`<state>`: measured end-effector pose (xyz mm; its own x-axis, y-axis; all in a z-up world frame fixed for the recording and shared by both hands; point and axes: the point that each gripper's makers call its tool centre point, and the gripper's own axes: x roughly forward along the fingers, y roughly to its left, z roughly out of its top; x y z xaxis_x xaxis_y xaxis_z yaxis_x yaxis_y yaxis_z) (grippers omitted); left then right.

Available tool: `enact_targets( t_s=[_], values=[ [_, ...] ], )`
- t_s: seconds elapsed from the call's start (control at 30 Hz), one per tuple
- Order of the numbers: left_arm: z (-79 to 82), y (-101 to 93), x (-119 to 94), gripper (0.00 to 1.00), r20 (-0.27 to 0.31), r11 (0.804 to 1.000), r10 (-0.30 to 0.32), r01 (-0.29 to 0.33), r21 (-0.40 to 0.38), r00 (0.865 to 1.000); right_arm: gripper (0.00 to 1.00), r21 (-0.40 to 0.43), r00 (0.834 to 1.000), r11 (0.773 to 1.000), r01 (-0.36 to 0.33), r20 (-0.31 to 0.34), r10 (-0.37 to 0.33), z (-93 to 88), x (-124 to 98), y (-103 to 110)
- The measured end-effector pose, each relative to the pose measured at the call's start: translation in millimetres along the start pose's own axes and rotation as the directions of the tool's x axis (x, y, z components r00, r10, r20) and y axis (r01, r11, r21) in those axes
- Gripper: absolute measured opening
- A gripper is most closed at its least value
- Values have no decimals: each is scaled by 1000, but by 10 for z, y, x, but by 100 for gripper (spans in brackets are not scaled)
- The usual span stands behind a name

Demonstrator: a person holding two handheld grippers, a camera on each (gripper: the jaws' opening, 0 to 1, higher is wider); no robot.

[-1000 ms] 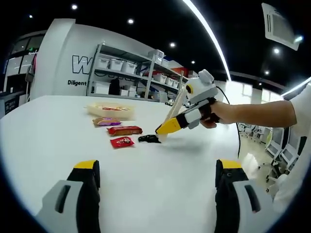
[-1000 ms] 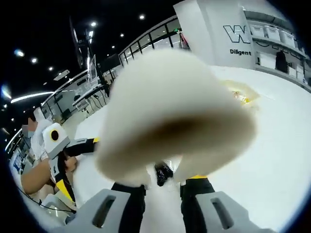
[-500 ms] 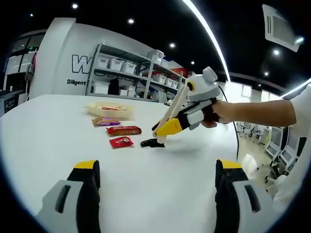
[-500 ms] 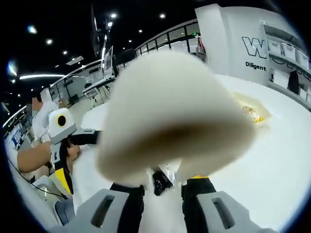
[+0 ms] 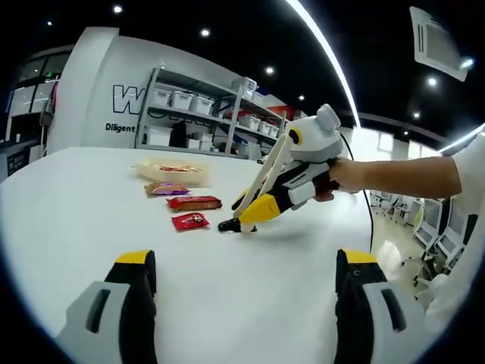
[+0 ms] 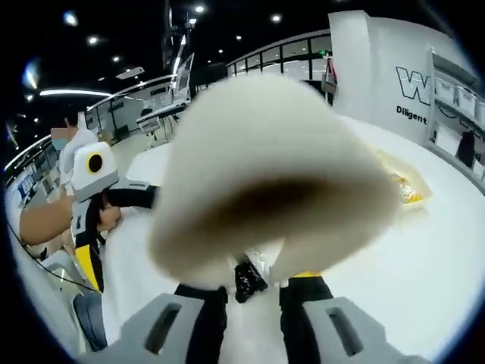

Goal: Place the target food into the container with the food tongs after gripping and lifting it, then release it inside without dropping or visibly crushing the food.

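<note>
A small black snack packet (image 5: 229,225) lies on the white table (image 5: 91,220), with the tips of the cream food tongs (image 5: 267,171) closing around it. My right gripper (image 5: 250,205) comes in from the right, shut on the tongs and angled down at the packet. In the right gripper view the tongs' blurred hinge end (image 6: 265,174) looms large, and the black packet (image 6: 247,277) sits between the arms just past my right gripper (image 6: 254,287). My left gripper (image 5: 246,262) stands open, low and near, with nothing in it. The shallow clear container (image 5: 171,171) holding some snacks stands farther back.
A red packet (image 5: 189,221), a long red bar (image 5: 194,202) and a brown-purple packet (image 5: 167,189) lie between the black packet and the container (image 6: 405,188). Shelves with bins (image 5: 197,114) stand behind the table. My left gripper (image 6: 89,199), held by a hand, shows at the left.
My right gripper has tilted further down and shifted slightly left, nudging the tongs' tips and the black packet a little nearer. My left gripper has stayed still and open.
</note>
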<state>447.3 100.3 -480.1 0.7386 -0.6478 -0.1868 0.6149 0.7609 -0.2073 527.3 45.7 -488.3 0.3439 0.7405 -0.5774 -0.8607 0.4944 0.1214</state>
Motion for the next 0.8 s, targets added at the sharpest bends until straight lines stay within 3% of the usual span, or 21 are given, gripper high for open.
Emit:
enact_targets(
  t_s=[0.03, 0.07, 0.13, 0.17, 0.23, 0.47, 0.8],
  values=[
    [1, 1, 0, 97, 1, 1000, 2, -2, 1, 1000, 14, 52, 998, 996, 67, -8, -66, 5, -11, -97],
    [-1, 0, 2, 97, 0, 1000, 2, -2, 1, 1000, 13, 51, 995, 994, 100, -3, -100, 18, -19, -152],
    [-9, 1, 4, 96, -5, 1000, 2, -2, -1, 1000, 13, 115, 998, 992, 50, 27, -54, 30, -34, -101],
    [-11, 0, 5, 96, -7, 1000, 1, -1, 0, 1000, 14, 142, 997, 988, 59, 36, -65, 40, -55, -133],
    [-13, 2, 7, 96, -8, 1000, 2, -2, 0, 1000, 14, 145, 994, 988, 45, 87, -58, 127, -108, -160],
    [-15, -1, 14, 96, -9, 1000, 1, -1, 7, 1000, 15, 191, 980, 979, 66, 172, -100, 420, -390, -393],
    [-22, -9, 14, 97, -13, 1000, -2, 2, 14, 1000, 16, 198, 967, 975, 99, 211, -141, 663, -502, -578]
  ],
)
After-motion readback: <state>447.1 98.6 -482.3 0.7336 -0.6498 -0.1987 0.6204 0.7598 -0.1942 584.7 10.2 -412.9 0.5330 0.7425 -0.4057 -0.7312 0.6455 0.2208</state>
